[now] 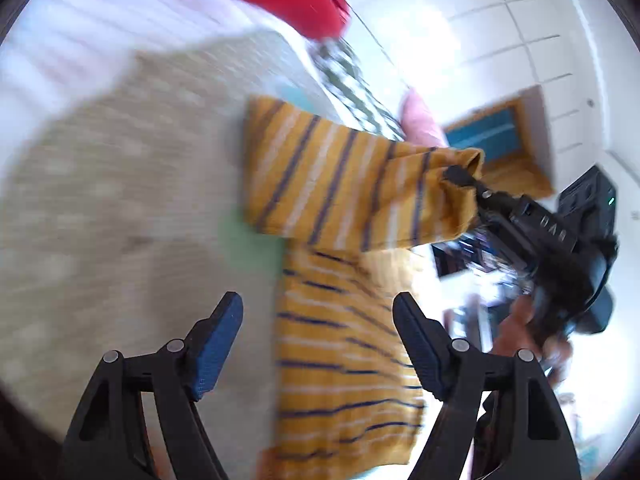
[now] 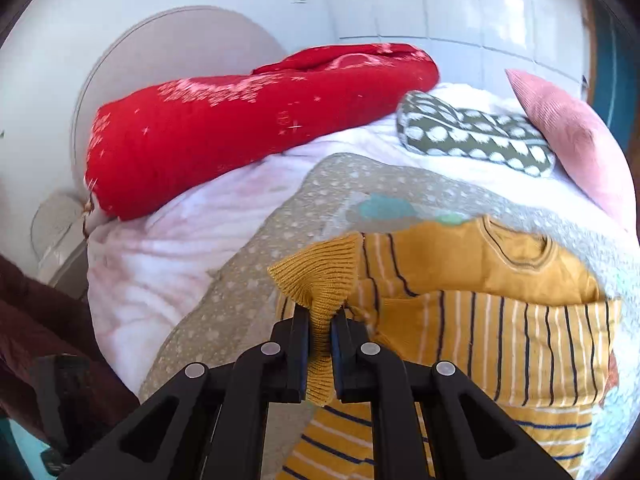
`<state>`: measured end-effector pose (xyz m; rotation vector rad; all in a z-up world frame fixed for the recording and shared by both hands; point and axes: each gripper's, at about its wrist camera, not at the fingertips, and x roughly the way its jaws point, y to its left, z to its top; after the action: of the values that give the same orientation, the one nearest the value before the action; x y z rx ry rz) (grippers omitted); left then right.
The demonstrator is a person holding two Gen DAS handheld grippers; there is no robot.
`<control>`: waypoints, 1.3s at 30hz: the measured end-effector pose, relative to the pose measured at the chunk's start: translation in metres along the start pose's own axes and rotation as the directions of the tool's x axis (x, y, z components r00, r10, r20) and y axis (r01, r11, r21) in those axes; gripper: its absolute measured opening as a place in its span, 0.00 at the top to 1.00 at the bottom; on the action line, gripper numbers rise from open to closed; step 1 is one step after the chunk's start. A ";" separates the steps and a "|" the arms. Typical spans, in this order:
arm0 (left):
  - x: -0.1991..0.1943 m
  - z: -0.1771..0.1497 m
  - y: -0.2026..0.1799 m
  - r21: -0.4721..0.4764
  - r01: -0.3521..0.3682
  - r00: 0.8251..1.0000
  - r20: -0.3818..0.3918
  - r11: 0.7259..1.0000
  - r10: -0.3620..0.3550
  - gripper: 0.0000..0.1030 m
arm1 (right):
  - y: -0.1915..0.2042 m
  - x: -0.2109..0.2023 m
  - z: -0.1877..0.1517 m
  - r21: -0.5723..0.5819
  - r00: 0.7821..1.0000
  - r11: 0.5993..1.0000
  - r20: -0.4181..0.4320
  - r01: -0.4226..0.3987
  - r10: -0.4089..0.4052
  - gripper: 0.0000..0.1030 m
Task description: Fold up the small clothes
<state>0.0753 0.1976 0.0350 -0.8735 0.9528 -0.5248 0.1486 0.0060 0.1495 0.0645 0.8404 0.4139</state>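
A small mustard-yellow sweater (image 2: 500, 320) with navy and white stripes lies on a grey star-patterned blanket (image 2: 248, 280) on a bed. My right gripper (image 2: 320, 320) is shut on the ribbed cuff (image 2: 320, 276) of one sleeve and holds it lifted over the sweater's body. In the left wrist view the sweater (image 1: 344, 352) lies between and beyond the fingers, and the right gripper (image 1: 464, 178) pinches the sleeve end (image 1: 456, 160) at right. My left gripper (image 1: 318, 344) is open and empty above the sweater's lower part.
A red star-print bolster (image 2: 248, 124), a green dotted pillow (image 2: 472, 136) and a pink pillow (image 2: 572, 152) lie at the head of the bed on a white duvet (image 2: 160, 248). A round headboard (image 2: 168, 40) and white walls stand behind.
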 end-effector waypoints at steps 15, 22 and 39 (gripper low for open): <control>0.089 0.086 -0.013 -0.200 0.184 0.982 -0.013 0.962 -0.190 0.92 | -0.072 -0.058 0.015 0.081 0.993 0.996 0.109 0.033 -0.042 0.91; 0.104 0.091 -0.098 0.075 0.056 0.998 -0.013 0.996 -0.055 0.92 | -0.147 -0.072 0.024 0.184 0.976 0.972 0.132 0.147 -0.173 0.91; 0.142 0.034 -0.070 0.175 -0.165 0.976 -0.110 0.971 0.186 0.63 | -0.327 -0.014 -0.068 0.450 0.922 0.809 -0.110 0.378 -0.370 0.73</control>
<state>0.1740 0.0696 0.0351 -0.6060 1.0742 -0.5025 0.1985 -0.3067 0.0428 0.3351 0.9310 -0.1712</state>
